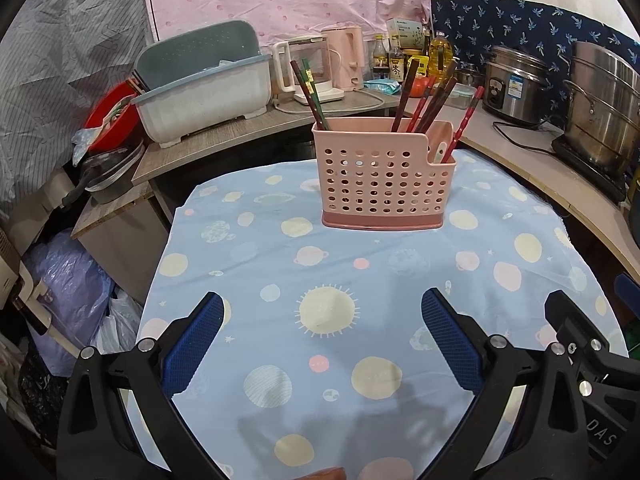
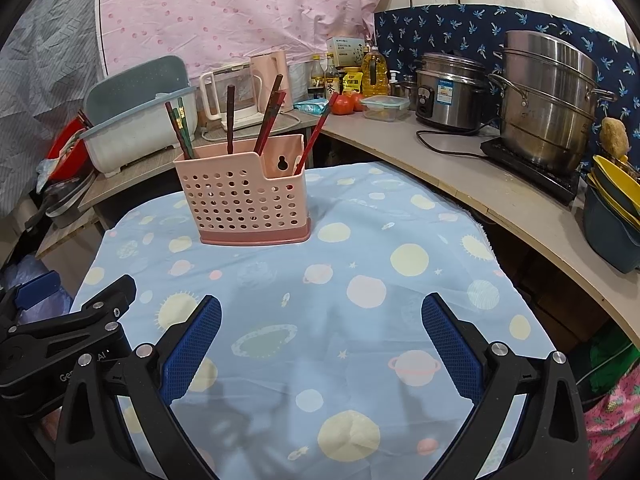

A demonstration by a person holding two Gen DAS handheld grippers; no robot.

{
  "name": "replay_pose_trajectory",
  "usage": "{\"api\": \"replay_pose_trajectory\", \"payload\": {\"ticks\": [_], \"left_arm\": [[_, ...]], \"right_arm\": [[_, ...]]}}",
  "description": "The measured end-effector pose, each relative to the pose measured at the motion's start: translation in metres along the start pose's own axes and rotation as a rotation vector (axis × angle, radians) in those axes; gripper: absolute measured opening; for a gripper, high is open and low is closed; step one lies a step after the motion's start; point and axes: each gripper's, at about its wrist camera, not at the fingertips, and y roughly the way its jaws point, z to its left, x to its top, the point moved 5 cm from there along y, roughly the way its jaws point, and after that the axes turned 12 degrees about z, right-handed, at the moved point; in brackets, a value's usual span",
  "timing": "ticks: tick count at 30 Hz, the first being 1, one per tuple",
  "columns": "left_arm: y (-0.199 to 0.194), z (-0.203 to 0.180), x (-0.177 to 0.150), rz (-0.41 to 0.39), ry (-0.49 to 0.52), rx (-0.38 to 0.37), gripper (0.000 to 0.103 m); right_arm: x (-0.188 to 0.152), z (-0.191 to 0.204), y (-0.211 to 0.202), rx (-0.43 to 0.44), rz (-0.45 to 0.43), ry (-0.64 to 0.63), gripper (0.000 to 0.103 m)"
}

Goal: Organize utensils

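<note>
A pink perforated utensil holder [image 1: 384, 176] stands upright at the far middle of the table, also in the right wrist view [image 2: 246, 200]. Several dark red and brown chopsticks [image 1: 424, 98] stand in it, some leaning left, some right [image 2: 268, 114]. My left gripper [image 1: 322, 320] is open and empty, low over the blue planet-print cloth [image 1: 360, 288], well short of the holder. My right gripper [image 2: 320, 320] is open and empty over the same cloth [image 2: 360, 340]. The right gripper's body [image 1: 580, 344] shows at the left view's right edge; the left gripper's body [image 2: 72, 332] at the right view's left edge.
A grey dish drainer [image 1: 204, 92] and kettles [image 1: 344, 56] stand on a shelf behind the table. A rice cooker [image 2: 448, 92], steel steamer pots [image 2: 548, 100], bottles and tomatoes line the curved counter [image 2: 500, 200] at the right. Bowls [image 2: 616, 196] sit at far right.
</note>
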Motion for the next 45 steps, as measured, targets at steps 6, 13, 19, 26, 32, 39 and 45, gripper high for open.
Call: {"api": "replay_pose_trajectory", "payload": {"ticks": [6,13,19,26,32,39,45], "left_arm": [[0.002,-0.001,0.001,0.006,0.0,-0.006,0.095],[0.003,0.0,0.001,0.007,0.0,-0.006,0.095],[0.007,-0.001,0.002,0.022,-0.001,-0.011,0.094],[0.01,-0.004,0.002,0.037,0.0,-0.007,0.094],[0.01,-0.004,0.002,0.036,0.0,-0.008,0.093],[0.01,-0.004,0.001,0.037,0.0,-0.007,0.093],[0.01,-0.004,0.001,0.038,0.003,-0.004,0.093]], "right_arm": [[0.0,-0.001,0.0,-0.001,0.001,0.0,0.097],[0.0,-0.001,0.001,-0.004,0.0,-0.001,0.097],[0.0,-0.002,0.002,-0.008,0.0,-0.003,0.097],[0.001,-0.003,0.004,-0.006,0.005,-0.002,0.097],[0.0,-0.004,0.004,-0.006,0.005,0.0,0.097],[0.001,-0.003,0.004,-0.006,0.005,-0.001,0.097],[0.001,-0.004,0.004,-0.007,0.005,-0.001,0.097]]}}
